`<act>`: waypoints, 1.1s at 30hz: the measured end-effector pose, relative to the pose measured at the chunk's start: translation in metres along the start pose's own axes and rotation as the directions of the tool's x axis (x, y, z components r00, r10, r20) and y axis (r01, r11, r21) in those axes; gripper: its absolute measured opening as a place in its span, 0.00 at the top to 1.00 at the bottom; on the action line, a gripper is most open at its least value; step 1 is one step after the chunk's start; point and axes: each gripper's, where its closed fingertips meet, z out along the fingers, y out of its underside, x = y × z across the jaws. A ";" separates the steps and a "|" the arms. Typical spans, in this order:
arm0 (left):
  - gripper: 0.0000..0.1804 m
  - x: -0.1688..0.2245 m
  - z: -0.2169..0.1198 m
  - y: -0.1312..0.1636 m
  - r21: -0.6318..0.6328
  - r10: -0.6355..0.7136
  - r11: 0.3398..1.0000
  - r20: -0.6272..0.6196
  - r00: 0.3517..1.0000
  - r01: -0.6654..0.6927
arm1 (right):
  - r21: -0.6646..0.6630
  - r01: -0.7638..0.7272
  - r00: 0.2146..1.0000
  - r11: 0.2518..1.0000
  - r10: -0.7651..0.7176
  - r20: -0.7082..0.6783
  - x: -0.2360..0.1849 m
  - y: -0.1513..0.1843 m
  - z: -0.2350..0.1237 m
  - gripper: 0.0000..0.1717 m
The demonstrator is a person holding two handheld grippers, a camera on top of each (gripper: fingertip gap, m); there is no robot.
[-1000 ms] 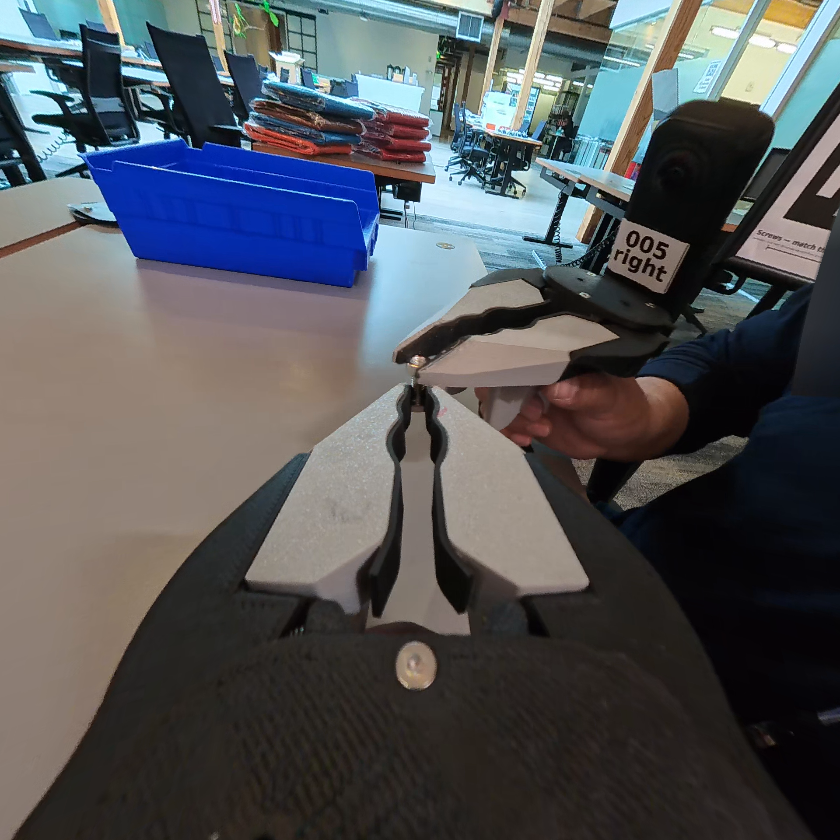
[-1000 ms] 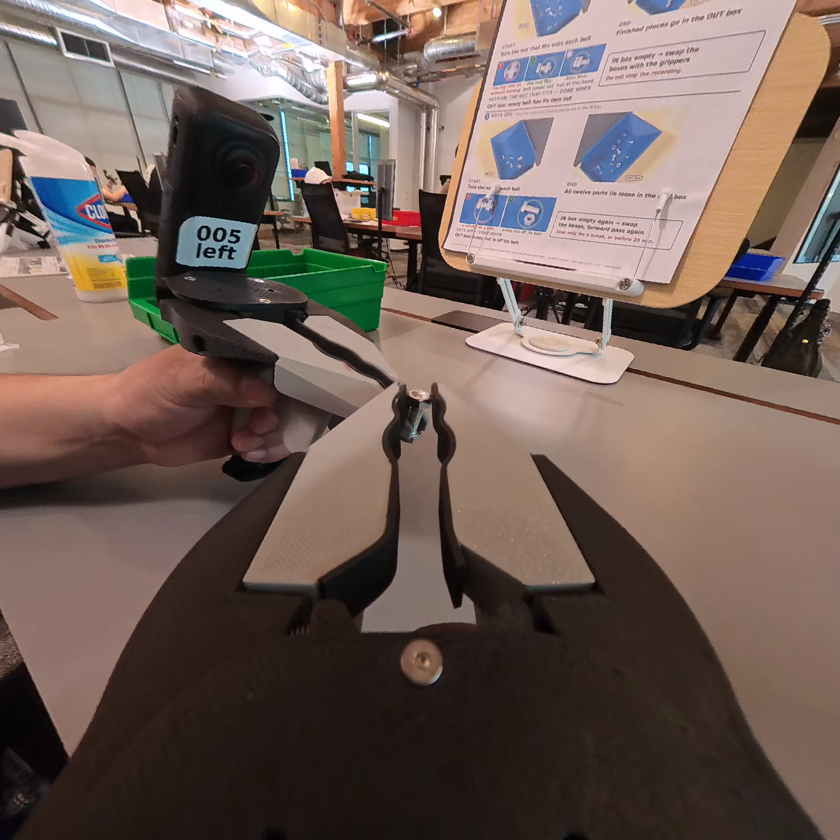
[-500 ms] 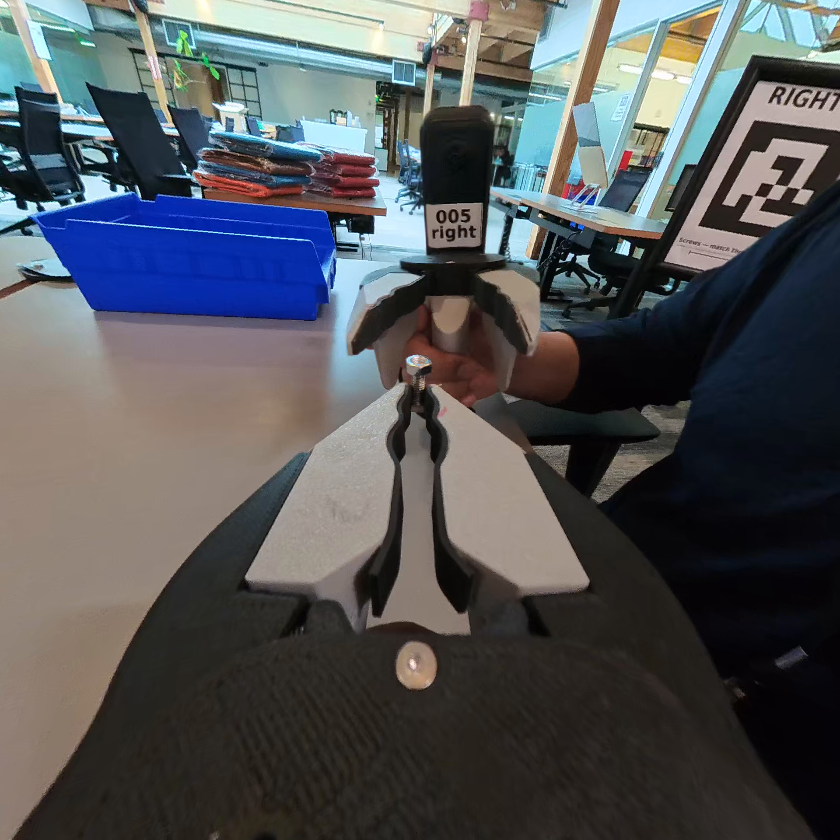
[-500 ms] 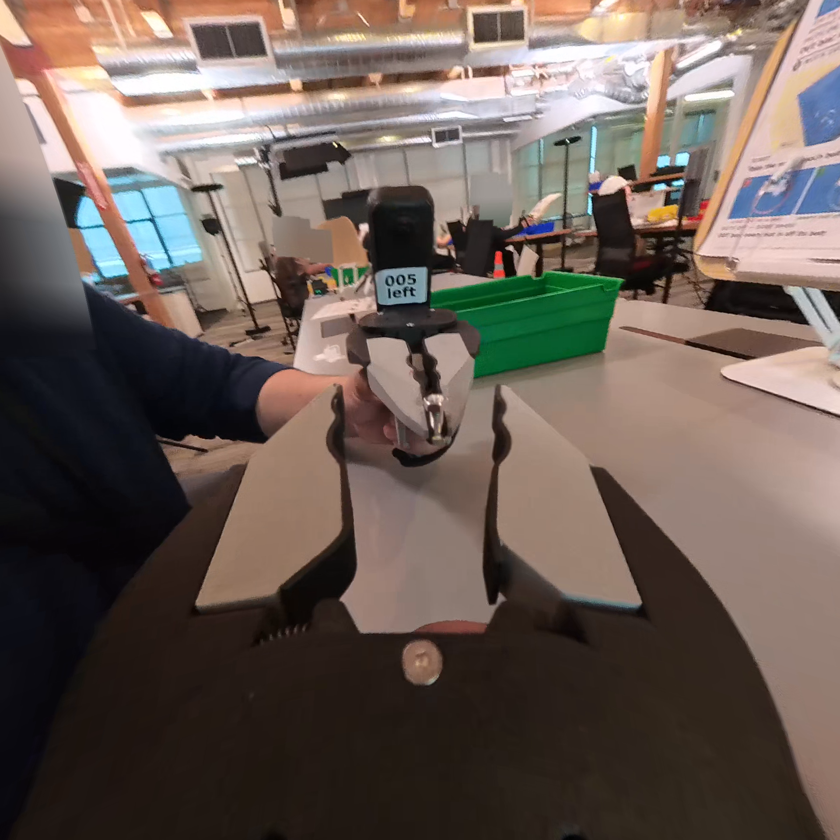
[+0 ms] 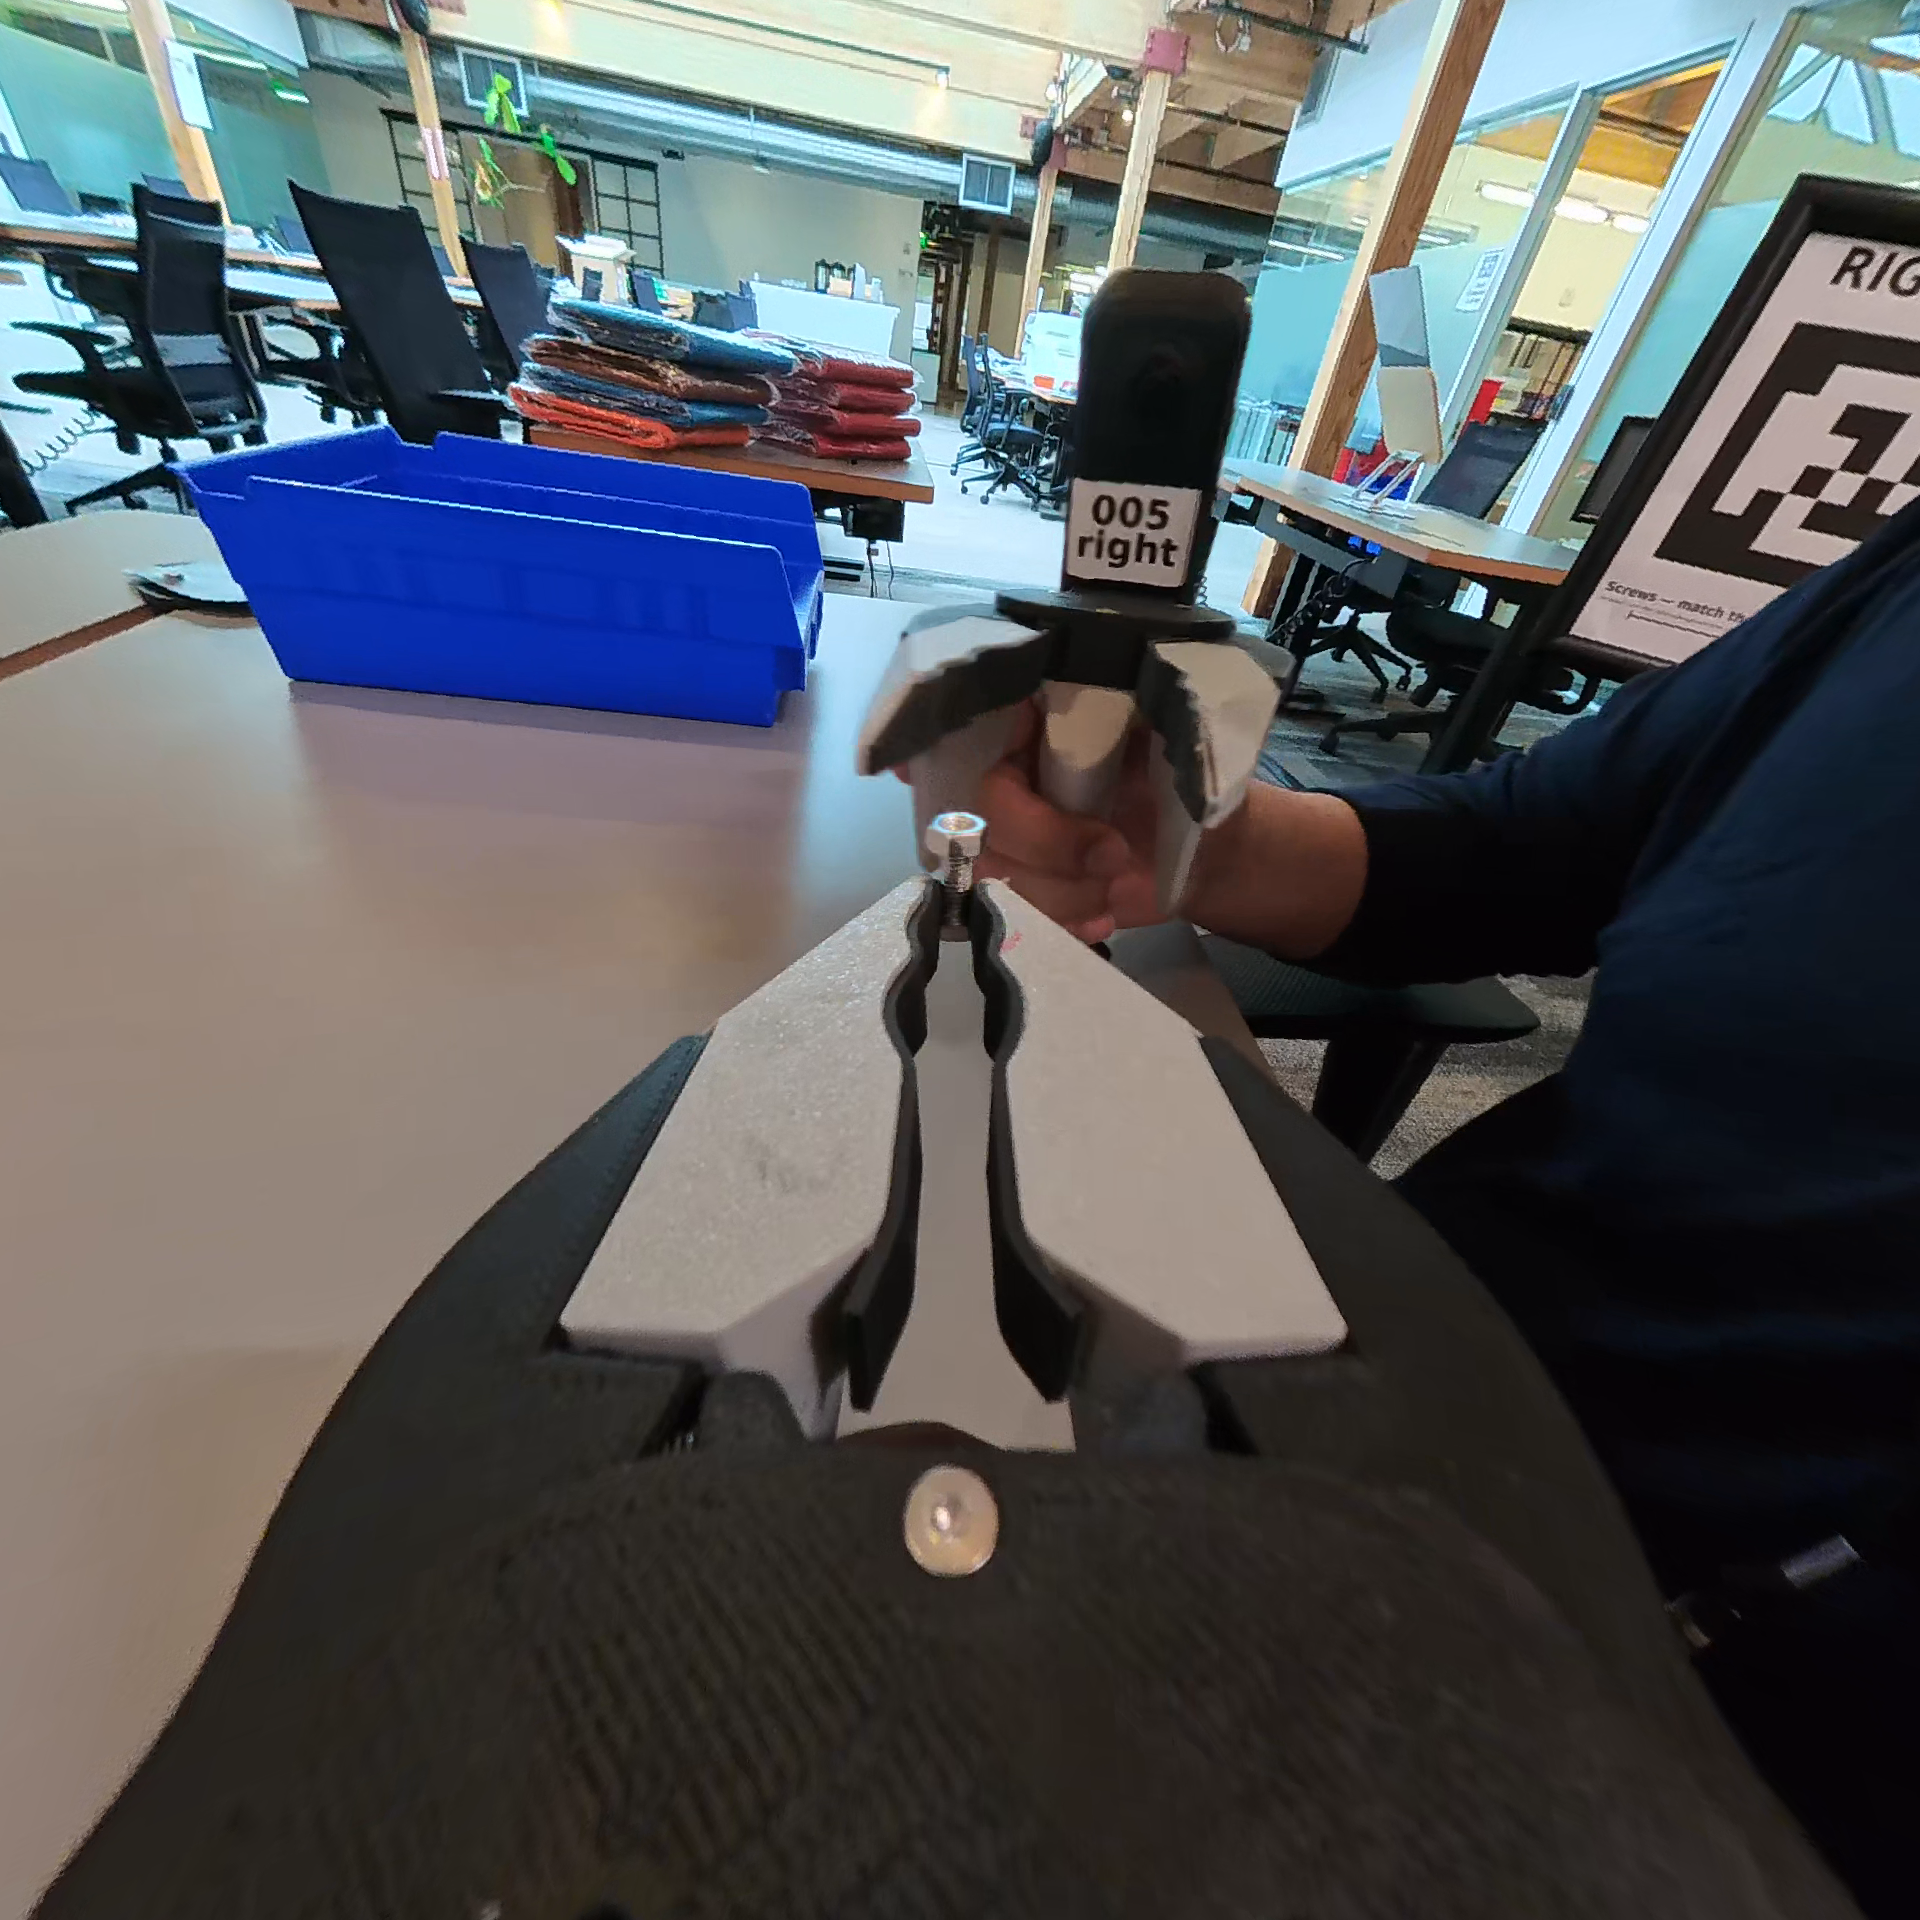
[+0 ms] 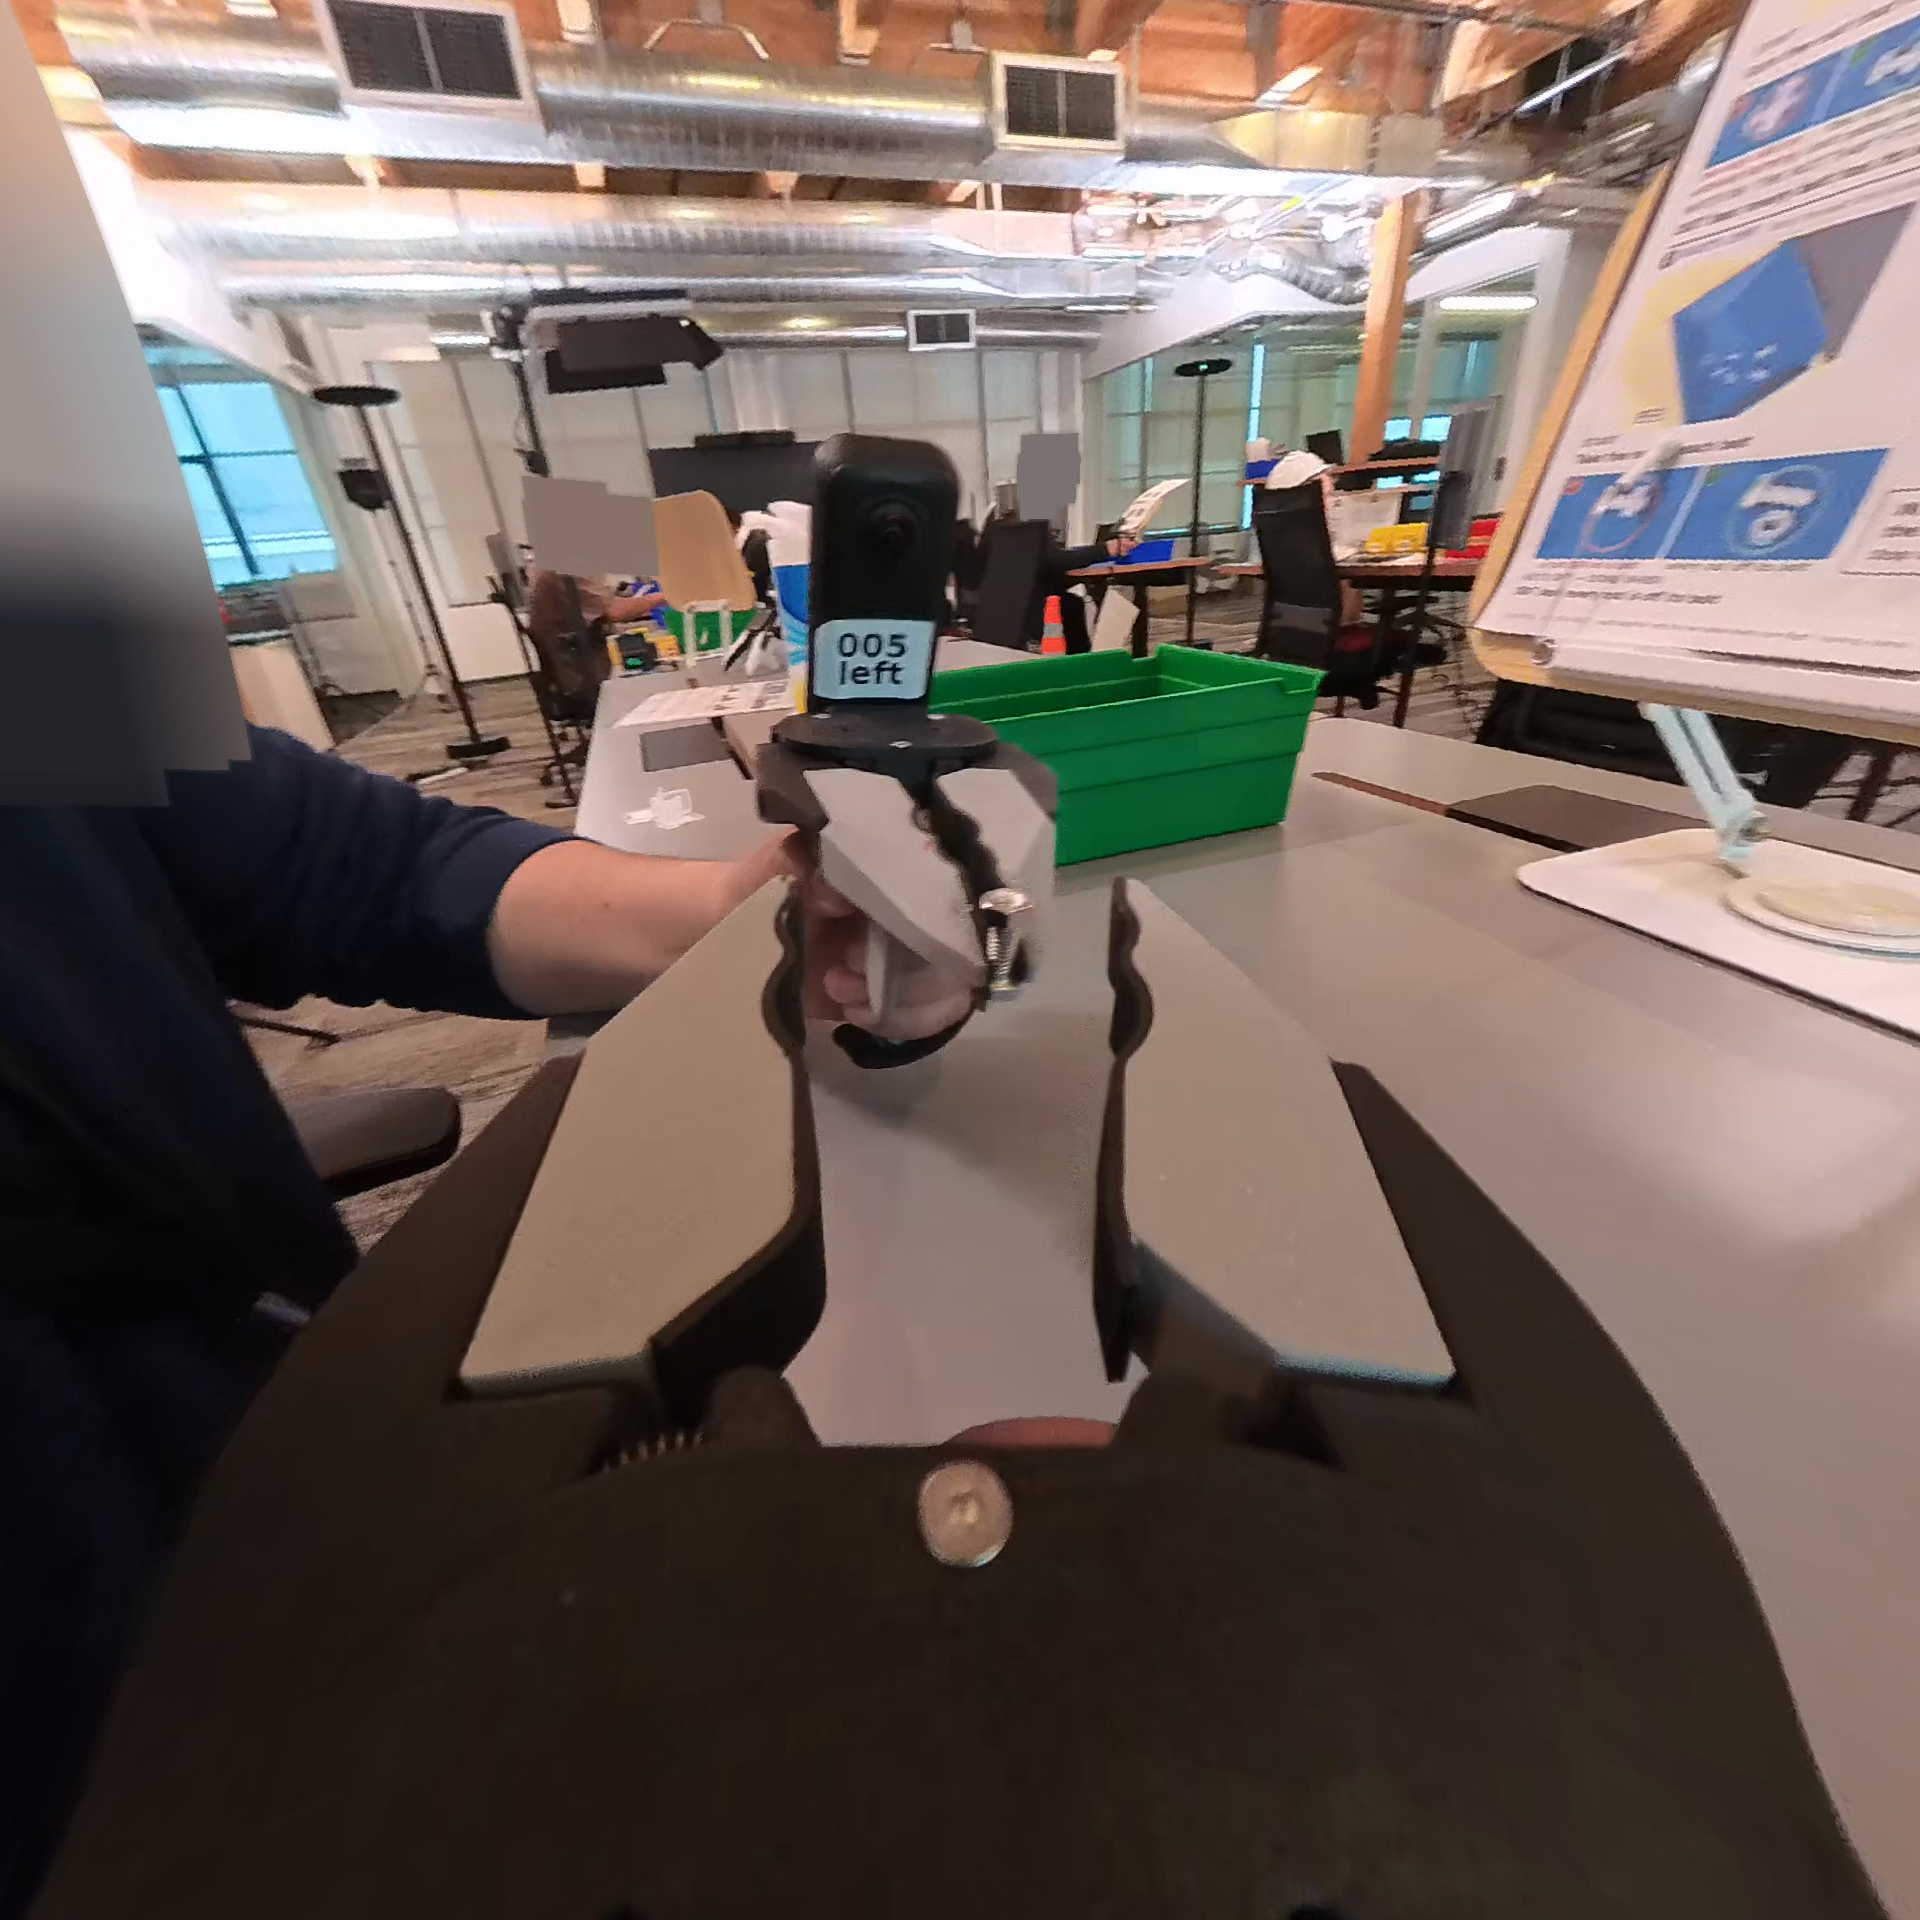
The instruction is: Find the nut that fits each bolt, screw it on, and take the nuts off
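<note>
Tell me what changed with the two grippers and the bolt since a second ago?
The right gripper let go of the nut, opened wide and pulled back from it. The left gripper stayed shut on the bolt, its nut on the top end. The blue bin and green bin stayed on the table.

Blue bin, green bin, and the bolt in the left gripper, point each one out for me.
blue bin (image 5: 520, 613), left wrist view, on its front wall.
green bin (image 6: 1174, 769), right wrist view, on its front wall.
bolt (image 5: 954, 894), left wrist view, on the threaded shank just above the left gripper (image 5: 951, 920) tips.
</note>
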 end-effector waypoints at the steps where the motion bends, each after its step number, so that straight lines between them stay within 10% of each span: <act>1: 0.98 0.000 0.001 0.000 -0.001 0.002 1.000 0.000 1.000 -0.002 | -0.005 -0.011 1.000 1.000 0.011 -0.013 0.004 0.001 0.003 0.64; 11: 0.98 -0.014 -0.005 0.000 0.000 -0.021 1.000 0.066 0.998 0.021 | -0.020 -0.035 0.998 0.999 0.036 0.057 -0.015 0.006 0.000 0.74; 22: 0.98 -0.019 -0.007 -0.001 0.003 -0.017 1.000 0.100 0.995 0.017 | -0.051 -0.074 0.997 0.996 0.074 0.011 -0.005 0.006 0.017 0.61; 24: 0.98 -0.024 -0.011 -0.004 0.017 -0.030 0.999 0.118 0.993 0.028 | -0.007 -0.087 0.995 0.996 0.087 0.047 -0.012 -0.001 0.003 0.78; 28: 0.98 -0.019 -0.009 -0.005 0.016 -0.024 1.000 0.094 0.995 0.022 | -0.048 -0.061 0.994 0.997 0.056 -0.089 0.017 0.001 0.014 0.60; 33: 0.98 -0.026 -0.013 -0.006 0.019 -0.014 1.000 0.137 0.990 0.012 | -0.083 -0.090 0.996 0.992 0.089 -0.009 0.001 0.007 0.027 0.63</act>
